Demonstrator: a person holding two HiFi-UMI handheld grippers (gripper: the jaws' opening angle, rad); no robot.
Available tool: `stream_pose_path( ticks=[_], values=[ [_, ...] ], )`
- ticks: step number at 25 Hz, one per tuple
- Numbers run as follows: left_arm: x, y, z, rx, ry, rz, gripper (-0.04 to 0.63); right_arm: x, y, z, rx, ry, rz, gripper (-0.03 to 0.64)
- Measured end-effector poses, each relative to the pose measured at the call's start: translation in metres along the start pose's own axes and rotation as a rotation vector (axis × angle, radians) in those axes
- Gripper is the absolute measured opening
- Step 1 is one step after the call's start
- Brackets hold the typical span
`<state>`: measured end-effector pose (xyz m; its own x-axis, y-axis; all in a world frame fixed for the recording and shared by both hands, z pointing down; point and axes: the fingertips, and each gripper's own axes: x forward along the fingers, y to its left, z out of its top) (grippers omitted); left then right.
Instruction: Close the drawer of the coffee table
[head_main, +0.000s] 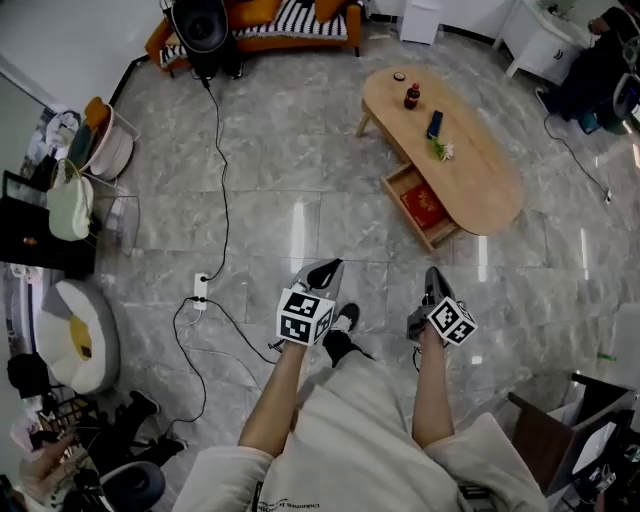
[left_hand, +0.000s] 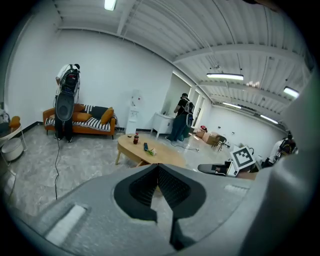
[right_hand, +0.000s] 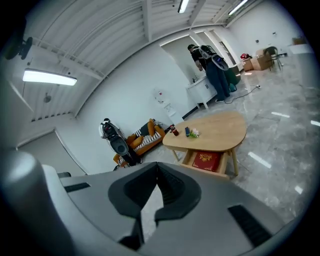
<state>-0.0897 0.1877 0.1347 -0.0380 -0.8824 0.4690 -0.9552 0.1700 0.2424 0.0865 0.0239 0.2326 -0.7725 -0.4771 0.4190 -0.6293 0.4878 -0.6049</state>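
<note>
The oval wooden coffee table (head_main: 470, 165) stands on the marble floor at the upper right of the head view. Its drawer (head_main: 398, 180) is pulled out on the side towards me, with a red box (head_main: 424, 206) inside. Both grippers hang over the floor well short of the table. My left gripper (head_main: 323, 270) and my right gripper (head_main: 431, 277) each have their jaws together and hold nothing. The right gripper view shows the table (right_hand: 215, 131) and its open drawer (right_hand: 206, 161) ahead. In the left gripper view the table (left_hand: 150, 150) sits beyond the shut left gripper (left_hand: 158, 167).
On the tabletop stand a dark bottle (head_main: 411, 96), a phone (head_main: 435, 124) and a small flower sprig (head_main: 441, 150). An orange sofa (head_main: 290, 20) and a black speaker (head_main: 203, 30) line the far wall. A power strip (head_main: 199, 290) with cables lies left. A person (left_hand: 182, 117) stands far back.
</note>
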Motion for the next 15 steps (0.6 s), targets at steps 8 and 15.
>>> stream_pose_path(
  ticks=[8,15],
  values=[
    [0.083,0.009,0.03,0.029,0.018,-0.092,0.009,0.037,0.006,0.045,-0.011,-0.171,0.112,0.017],
    [0.12,-0.004,0.062,0.076,0.019,-0.165,0.009,0.016,0.015,0.062,0.019,-0.225,0.166,0.017]
  ],
)
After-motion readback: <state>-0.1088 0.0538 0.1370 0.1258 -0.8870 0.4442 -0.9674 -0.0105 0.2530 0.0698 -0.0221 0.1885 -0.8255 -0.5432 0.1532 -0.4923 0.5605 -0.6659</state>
